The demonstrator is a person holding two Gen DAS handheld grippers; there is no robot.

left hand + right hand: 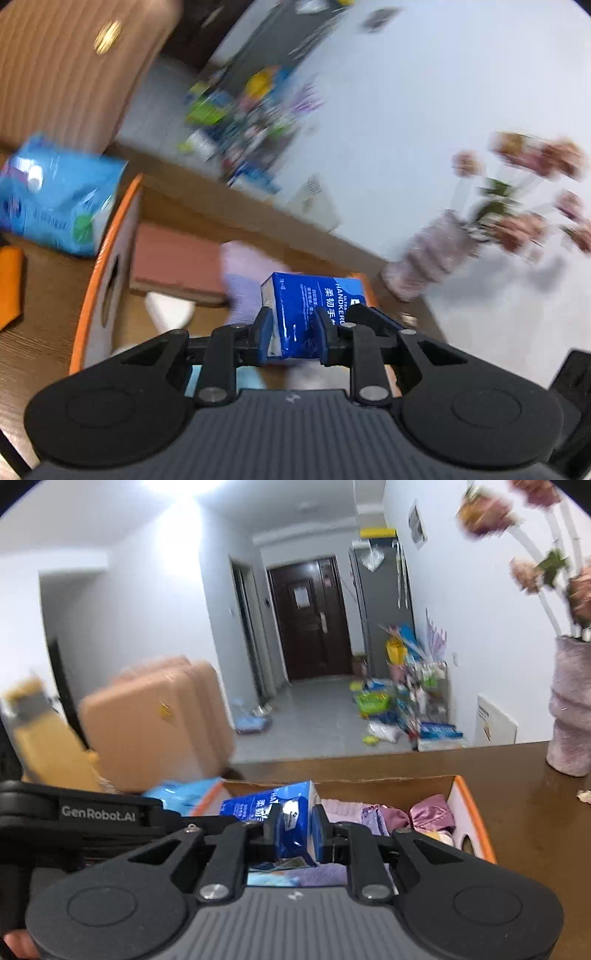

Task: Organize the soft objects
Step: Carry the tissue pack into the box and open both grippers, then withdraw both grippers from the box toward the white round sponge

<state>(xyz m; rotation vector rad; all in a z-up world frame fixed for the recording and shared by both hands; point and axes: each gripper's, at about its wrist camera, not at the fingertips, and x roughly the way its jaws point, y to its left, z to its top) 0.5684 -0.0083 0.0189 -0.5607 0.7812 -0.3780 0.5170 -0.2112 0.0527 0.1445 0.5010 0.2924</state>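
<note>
Above the table [517, 794] and box [476, 812], both grippers [293, 332] [295, 830] pinch one tissue pack [314, 306]; pulling apart might tear or drop it.

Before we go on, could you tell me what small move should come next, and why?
Probably lower the blue tissue pack into the orange-rimmed box: both the left gripper and right gripper are shut on it above the box.
</note>
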